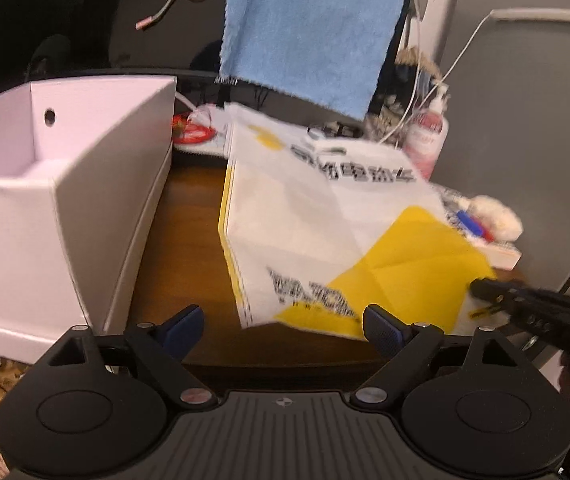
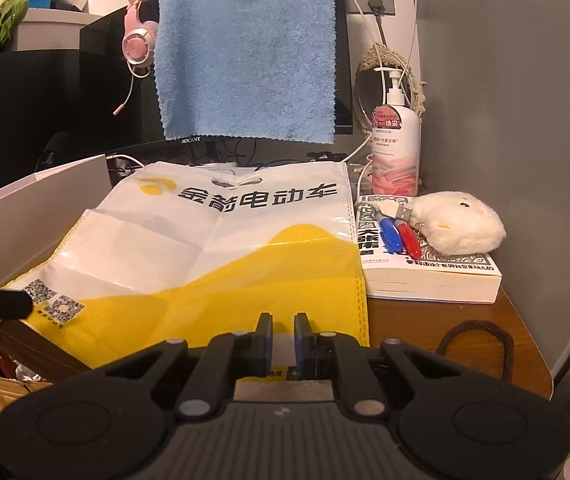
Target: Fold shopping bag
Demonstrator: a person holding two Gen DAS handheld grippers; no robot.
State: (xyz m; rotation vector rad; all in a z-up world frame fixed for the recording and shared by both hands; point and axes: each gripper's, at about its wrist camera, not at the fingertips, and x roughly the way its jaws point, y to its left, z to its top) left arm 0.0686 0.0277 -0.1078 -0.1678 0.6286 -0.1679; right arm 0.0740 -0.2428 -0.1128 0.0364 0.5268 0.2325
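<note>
The shopping bag (image 2: 221,248) is white and yellow with black lettering and lies flat on the wooden table (image 2: 425,320), creased. My right gripper (image 2: 283,334) is shut on the bag's near yellow edge, its fingers almost together. In the left wrist view the bag (image 1: 325,232) is blurred and its near left corner lies just ahead of my left gripper (image 1: 283,328), which is open with nothing between its fingers. The right gripper (image 1: 485,290) shows there at the bag's yellow right corner. A left finger (image 2: 1,302) reaches the bag's QR-code corner in the right wrist view.
An open white box (image 1: 45,208) stands close on the bag's left. A blue towel (image 2: 245,52) hangs over a monitor behind. A thick book (image 2: 429,276) with pens and a plush toy (image 2: 457,220) lies to the right, near a pump bottle (image 2: 397,140) and a brown cord loop (image 2: 481,344).
</note>
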